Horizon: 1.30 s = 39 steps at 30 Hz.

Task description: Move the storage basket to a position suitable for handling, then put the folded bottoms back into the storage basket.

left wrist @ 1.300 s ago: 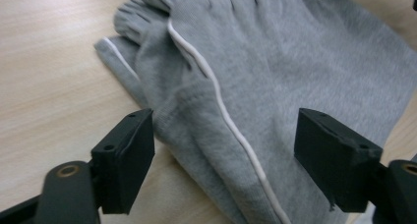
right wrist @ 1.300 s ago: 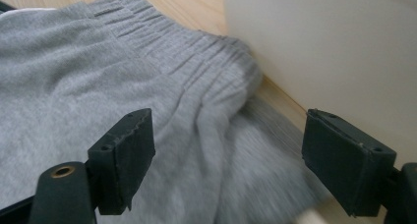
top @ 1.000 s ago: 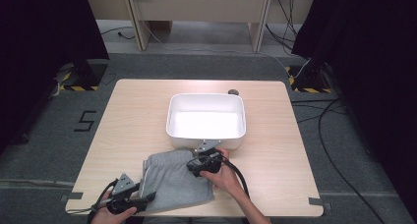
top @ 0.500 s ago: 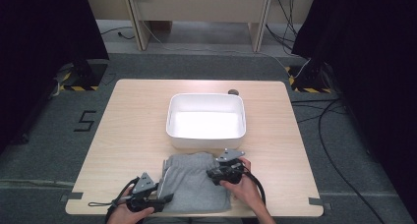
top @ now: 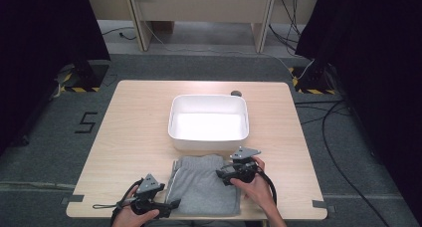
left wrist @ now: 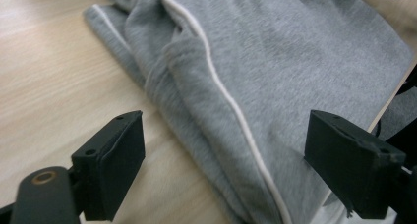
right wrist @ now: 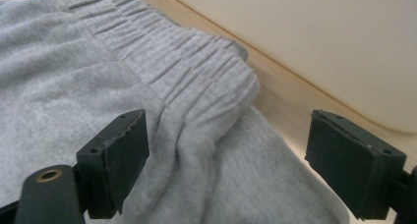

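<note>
Room: dark curtains on both sides, grey carpet with trailing cables, and a pale wooden desk in the middle.
Left gripper: held low at the near edge of the desk, jaws spread wide and empty, pointing at the garment's piped side; to my eye it is lined up to take that edge.
White piping: runs away between the left gripper's jaws, along a loose fold of cloth that lies flat on the wood.
Grey shorts: folded flat on the desk between the two grippers, just ahead of the left one and under the nose of the right one.
Elastic waistband: gathered and ribbed, straight ahead of the right gripper's jaws, its corner near the tub wall.
Right gripper: over the garment's far right corner, jaws parted and holding nothing; probably placed there to pinch the waistband.
White tub: empty, just beyond the right gripper, close to the shorts, likely so the cloth has a short trip in.
</note>
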### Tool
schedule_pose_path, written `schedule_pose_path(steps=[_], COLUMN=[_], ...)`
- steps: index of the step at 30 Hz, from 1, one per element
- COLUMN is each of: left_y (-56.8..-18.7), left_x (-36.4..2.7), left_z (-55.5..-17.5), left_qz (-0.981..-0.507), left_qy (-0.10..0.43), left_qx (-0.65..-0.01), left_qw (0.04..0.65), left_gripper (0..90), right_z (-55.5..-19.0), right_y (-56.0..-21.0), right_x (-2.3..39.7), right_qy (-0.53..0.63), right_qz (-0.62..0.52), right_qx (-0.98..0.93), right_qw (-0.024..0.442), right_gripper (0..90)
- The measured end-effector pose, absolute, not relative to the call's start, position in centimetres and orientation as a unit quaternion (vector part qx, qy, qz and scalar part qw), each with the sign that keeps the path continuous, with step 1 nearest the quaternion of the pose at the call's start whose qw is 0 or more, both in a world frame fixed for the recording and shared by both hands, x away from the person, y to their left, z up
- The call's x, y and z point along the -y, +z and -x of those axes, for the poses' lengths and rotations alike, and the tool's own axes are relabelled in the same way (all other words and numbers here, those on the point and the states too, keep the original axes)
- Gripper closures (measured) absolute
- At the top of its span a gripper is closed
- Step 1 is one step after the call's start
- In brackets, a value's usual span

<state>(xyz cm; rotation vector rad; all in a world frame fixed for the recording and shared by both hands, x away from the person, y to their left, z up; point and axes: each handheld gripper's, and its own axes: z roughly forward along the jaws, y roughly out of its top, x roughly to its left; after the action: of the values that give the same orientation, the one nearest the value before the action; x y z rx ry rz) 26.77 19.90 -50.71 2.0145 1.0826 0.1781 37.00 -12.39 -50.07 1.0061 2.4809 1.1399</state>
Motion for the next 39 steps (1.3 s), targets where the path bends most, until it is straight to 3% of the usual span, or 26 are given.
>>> schedule_pose_path(steps=[10,14,17,25,29,39], left_y=[-51.2,-51.3,-51.4,-51.6,-51.7,-51.6], left_x=[-19.1,-19.0,-19.0,-19.2,-19.3,-19.2], left_z=[-26.2,-25.9,-25.8,-25.6,-25.6,-25.4], left_qz=[-0.816,-0.816,-0.818,-0.813,-0.81,-0.811], left_qy=[0.08,0.077,0.081,0.064,0.06,0.061], left_qx=[-0.423,-0.408,-0.404,-0.393,-0.392,-0.386], left_qw=[0.386,0.401,0.402,0.425,0.432,0.436], left_gripper=[16.6,30.0,35.8,52.1,56.3,67.5], right_z=[-38.0,-37.6,-37.3,-36.6,-36.5,-36.3], right_y=[-51.0,-51.4,-51.3,-51.2,-51.3,-51.5], right_x=[12.3,12.5,12.3,11.9,12.1,12.5], right_qy=[0.377,0.386,0.382,0.396,0.406,0.429], right_qz=[-0.35,-0.351,-0.339,-0.319,-0.322,-0.321], right_qx=[-0.852,-0.849,-0.856,-0.858,-0.854,-0.843], right_qw=[0.096,0.086,0.084,0.07,0.055,0.045], right_gripper=[15.7,17.6,22.5,52.0,61.1,70.9])
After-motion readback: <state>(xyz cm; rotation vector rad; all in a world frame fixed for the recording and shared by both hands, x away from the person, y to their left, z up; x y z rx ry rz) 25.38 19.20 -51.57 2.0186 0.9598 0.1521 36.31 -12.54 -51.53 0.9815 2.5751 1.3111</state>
